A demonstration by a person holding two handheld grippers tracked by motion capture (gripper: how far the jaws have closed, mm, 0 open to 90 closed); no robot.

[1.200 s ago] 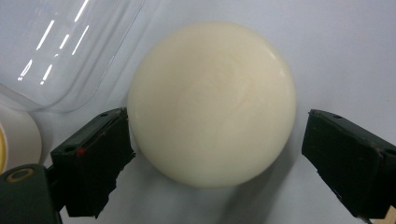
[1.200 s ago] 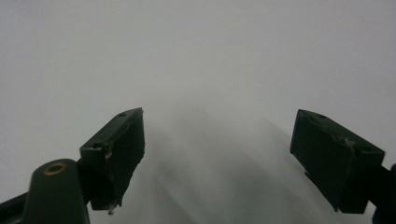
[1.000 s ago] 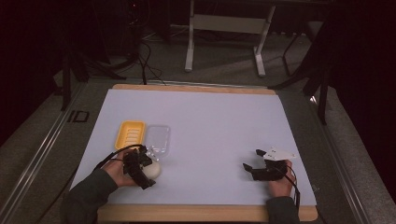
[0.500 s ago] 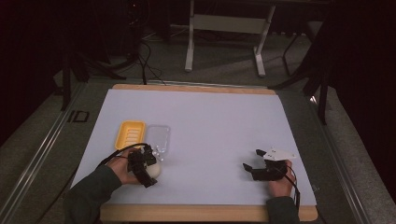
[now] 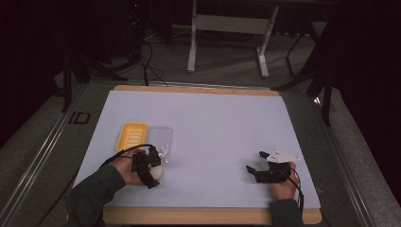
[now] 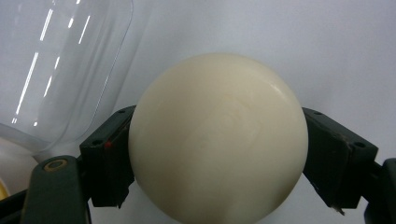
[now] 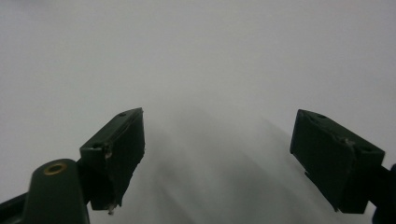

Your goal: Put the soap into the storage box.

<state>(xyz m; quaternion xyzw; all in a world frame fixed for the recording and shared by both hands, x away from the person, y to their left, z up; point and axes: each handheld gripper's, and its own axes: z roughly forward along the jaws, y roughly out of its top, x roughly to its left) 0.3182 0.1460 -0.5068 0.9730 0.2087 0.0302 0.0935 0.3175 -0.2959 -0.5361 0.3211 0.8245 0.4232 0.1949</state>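
A cream-coloured ball [image 6: 217, 140] sits clamped between the two black jaws of the left gripper [image 5: 150, 166], gripped across its widest part, a hold that should keep the smooth round surface from slipping out. The ball is at the near left of the white table [image 5: 213, 123], just in front of a clear plastic lid [image 5: 160, 138] lying beside a yellow tray [image 5: 131, 135]; whether the ball rests on the table or is raised just above it cannot be told. The two container parts lie side by side and open within easy reach, which suggests the ball is meant for one of them. On the near right of the table, well apart from all this, the right gripper [image 5: 254, 171] rests low with its jaws spread wide and nothing between them, seemingly waiting its turn.
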